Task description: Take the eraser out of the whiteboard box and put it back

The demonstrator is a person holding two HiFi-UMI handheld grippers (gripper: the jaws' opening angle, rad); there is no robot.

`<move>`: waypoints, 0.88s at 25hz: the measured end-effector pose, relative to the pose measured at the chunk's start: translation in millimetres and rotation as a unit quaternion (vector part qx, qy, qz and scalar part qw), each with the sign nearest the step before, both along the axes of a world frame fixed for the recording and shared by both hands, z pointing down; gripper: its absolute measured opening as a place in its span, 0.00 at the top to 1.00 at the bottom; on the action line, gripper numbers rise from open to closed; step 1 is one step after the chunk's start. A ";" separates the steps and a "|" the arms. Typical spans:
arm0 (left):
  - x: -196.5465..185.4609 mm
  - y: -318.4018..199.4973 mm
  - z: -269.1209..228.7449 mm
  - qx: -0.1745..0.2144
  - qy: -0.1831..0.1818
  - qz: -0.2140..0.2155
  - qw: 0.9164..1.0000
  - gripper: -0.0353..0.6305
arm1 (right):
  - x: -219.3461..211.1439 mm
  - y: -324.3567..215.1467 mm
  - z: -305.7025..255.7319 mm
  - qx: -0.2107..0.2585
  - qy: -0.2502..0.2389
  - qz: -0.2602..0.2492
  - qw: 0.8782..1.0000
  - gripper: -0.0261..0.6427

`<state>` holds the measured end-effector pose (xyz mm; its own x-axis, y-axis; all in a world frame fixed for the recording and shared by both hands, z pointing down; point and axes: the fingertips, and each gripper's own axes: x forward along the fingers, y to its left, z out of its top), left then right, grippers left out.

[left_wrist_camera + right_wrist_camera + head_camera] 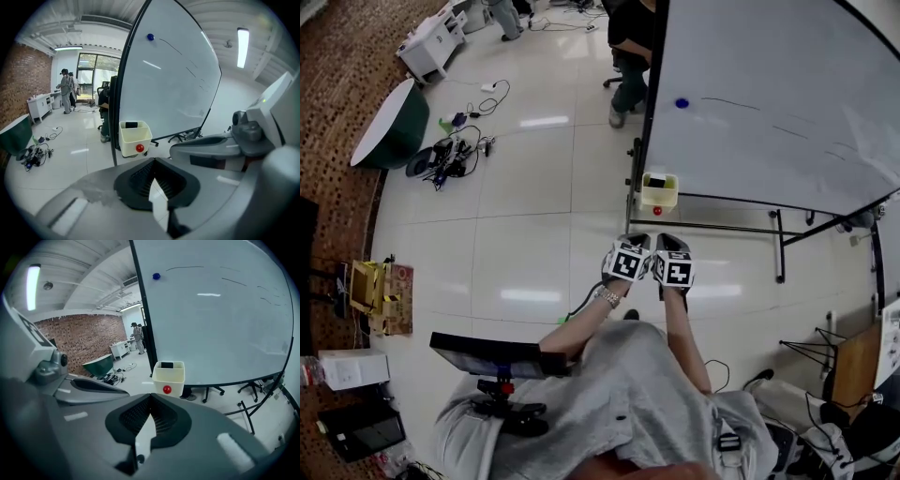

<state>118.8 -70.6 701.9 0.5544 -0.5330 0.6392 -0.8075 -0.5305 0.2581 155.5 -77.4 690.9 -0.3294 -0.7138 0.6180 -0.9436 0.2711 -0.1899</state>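
Observation:
A cream whiteboard box (pixel 659 192) hangs at the lower left corner of the whiteboard (pixel 769 103), with a red round magnet (pixel 657 211) on its front. The black eraser (pixel 656 180) sits inside it, at the back. In both gripper views the box (pixel 135 138) (pixel 168 378) lies straight ahead, some way off, with the eraser (pixel 131 124) (pixel 167 365) showing over its rim. My left gripper (pixel 628 261) (pixel 153 164) and right gripper (pixel 675 267) (pixel 151 401) are held side by side just short of the box. Both are shut and hold nothing.
The whiteboard stand's dark legs (pixel 778 246) run along the floor to the right of the box. Someone sits on a chair (pixel 623 80) behind the board. Cables and gear (pixel 450 155) and a green round table (pixel 389 127) lie far left; a screen on a tripod (pixel 492 356) stands near me.

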 end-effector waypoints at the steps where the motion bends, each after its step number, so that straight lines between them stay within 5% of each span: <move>1: 0.2 -0.9 -1.8 -0.001 0.004 0.001 1.000 0.94 | -1.8 -0.8 -2.9 0.002 -0.002 -0.001 1.000 0.96; 22: -16.7 -18.4 -4.6 -0.003 0.022 0.007 1.000 0.94 | -22.8 -4.8 -2.1 -0.013 -0.022 0.007 1.000 0.96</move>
